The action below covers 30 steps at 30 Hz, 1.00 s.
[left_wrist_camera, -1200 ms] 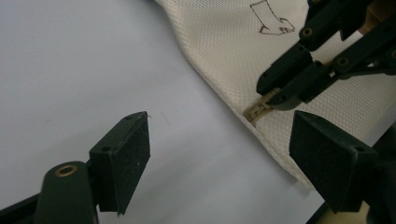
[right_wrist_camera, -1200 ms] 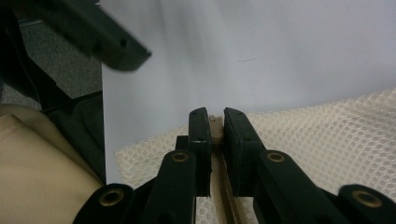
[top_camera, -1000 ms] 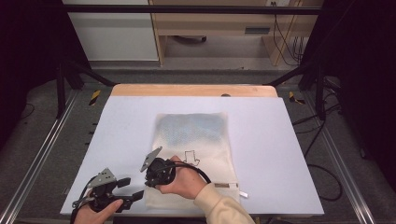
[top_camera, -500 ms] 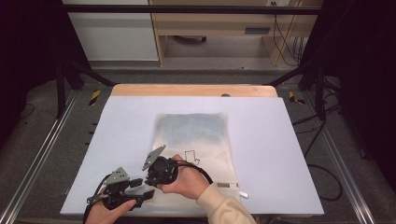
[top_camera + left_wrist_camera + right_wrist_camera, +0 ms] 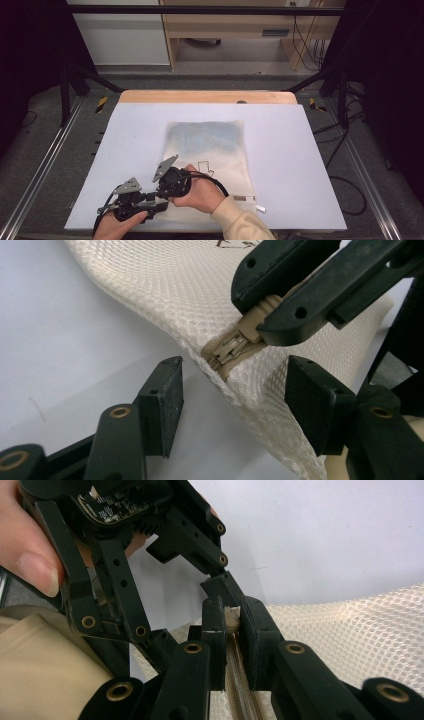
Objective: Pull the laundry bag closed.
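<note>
Pale lavender covers the table (image 5: 310, 150), and one cream mesh bag (image 5: 210, 150) lies flat at its middle, the bag's near edge reaching toward the person. Two grippers meet at the bag's near left corner.

From the high view both hands cover that corner, so the grip itself is hidden there. The right gripper (image 5: 167, 186) sits on the corner, and the left gripper (image 5: 152, 204) lies just left of it.

The left gripper view (image 5: 230, 390) brings out one beige zipper slider (image 5: 231, 346) at the bag's edge. The right gripper (image 5: 267, 307) is clamped on the zipper end just beyond that slider. The left gripper's own pads stand apart on either side of the bag's edge, touching nothing; they have just been closing.

The right gripper view (image 5: 231, 617) shows its pads pinching the zipper tape (image 5: 235, 677).
</note>
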{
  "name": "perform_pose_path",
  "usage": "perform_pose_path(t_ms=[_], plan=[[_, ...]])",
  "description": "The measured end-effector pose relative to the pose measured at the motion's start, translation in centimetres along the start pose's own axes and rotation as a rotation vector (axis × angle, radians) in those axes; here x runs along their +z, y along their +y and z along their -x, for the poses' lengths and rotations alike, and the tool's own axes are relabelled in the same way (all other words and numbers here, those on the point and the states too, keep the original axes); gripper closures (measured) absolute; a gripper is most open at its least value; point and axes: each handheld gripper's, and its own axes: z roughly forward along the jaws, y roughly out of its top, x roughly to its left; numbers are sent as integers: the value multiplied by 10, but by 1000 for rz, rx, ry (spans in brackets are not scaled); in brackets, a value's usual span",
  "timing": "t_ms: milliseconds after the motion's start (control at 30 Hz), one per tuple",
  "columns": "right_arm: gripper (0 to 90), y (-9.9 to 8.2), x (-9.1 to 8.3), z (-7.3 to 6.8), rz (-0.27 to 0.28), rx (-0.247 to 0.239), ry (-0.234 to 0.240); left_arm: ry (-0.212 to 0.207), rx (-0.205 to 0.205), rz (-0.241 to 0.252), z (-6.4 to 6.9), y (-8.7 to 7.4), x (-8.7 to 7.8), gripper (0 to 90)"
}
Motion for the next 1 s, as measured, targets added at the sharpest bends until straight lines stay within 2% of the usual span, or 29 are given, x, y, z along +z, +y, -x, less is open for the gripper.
perform_pose_path(t_ms=[233,300,800,1000], plan=[[820,0,-2,0,5,-5,3,-26,26,3,0,2,4,469],[820,0,-2,1,6,-5,6,-47,29,9,-1,4,5,483],[820,-1,-4,2,17,3,6,-71,31,18,-7,5,10,566],[820,-1,-4,3,14,0,5,-65,36,9,-9,7,13,629]])
